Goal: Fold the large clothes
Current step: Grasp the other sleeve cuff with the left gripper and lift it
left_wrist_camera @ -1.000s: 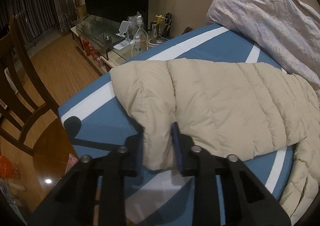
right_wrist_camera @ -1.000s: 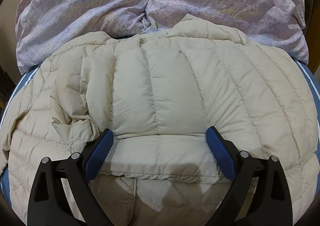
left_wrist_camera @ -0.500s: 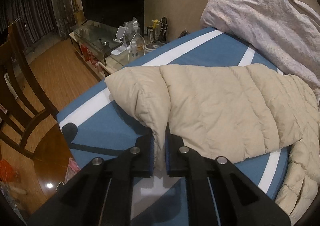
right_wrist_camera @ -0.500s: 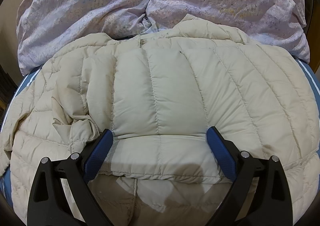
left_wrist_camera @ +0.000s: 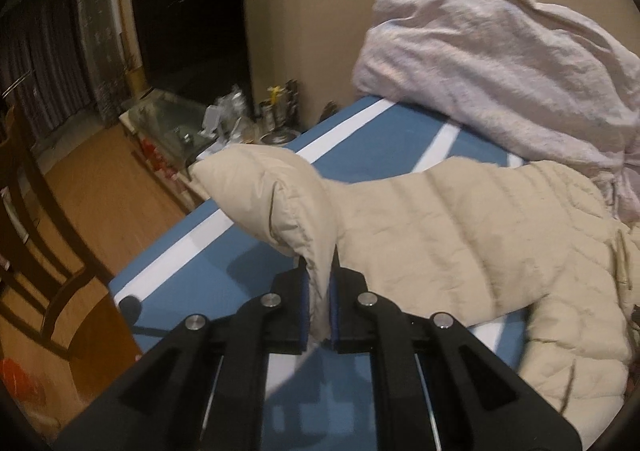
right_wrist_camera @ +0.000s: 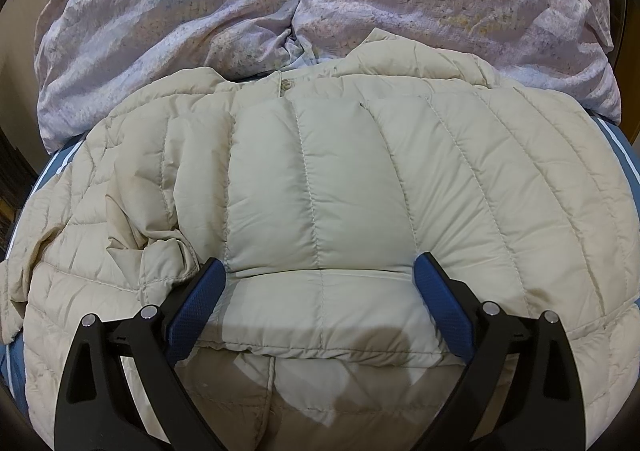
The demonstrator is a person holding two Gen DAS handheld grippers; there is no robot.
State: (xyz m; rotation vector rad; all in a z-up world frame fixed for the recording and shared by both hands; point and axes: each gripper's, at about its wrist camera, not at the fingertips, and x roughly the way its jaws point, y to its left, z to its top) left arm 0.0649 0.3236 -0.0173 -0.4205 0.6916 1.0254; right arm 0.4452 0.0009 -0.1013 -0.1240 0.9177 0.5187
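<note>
1. Left wrist view: the left gripper (left_wrist_camera: pixel 319 291) points down at a slant over the blue sheet (left_wrist_camera: pixel 192 291) of the bed, its two black arms reaching in from the bottom edge.
2. Its jaws have just been closing and are now clenched on the cuff end of the sleeve (left_wrist_camera: pixel 276 195) of a beige puffer jacket (left_wrist_camera: pixel 440 243); a fold of the fabric is pinched between the blue pads (left_wrist_camera: pixel 306 303).
3. The gripped sleeve is raised off the sheet and arches up from the jaws, its rounded end hanging in the air toward the bed's far-left edge; a shadow lies on the sheet under it.
4. The rest of that sleeve runs right to the jacket's body, which lies on the bed just below a pinkish crumpled quilt (left_wrist_camera: pixel 500 63).
5. Beyond the bed are a wooden floor (left_wrist_camera: pixel 100 179), a dark television (left_wrist_camera: pixel 192 31) and a cluttered glass table (left_wrist_camera: pixel 172 119); a wooden chair (left_wrist_camera: pixel 36 219) stands at the left.
6. Right wrist view: the right gripper (right_wrist_camera: pixel 318 291) tilts down over the jacket's lower middle, jaws spread wide and gripping nothing.
7. Its blue pads (right_wrist_camera: pixel 196 303) sit either side of a folded panel of the jacket (right_wrist_camera: pixel 320 191); whether they press on the fabric cannot be told.
8. The jacket is spread across the bed, collar toward the quilt (right_wrist_camera: pixel 240 3), and is bunched at the left.
</note>
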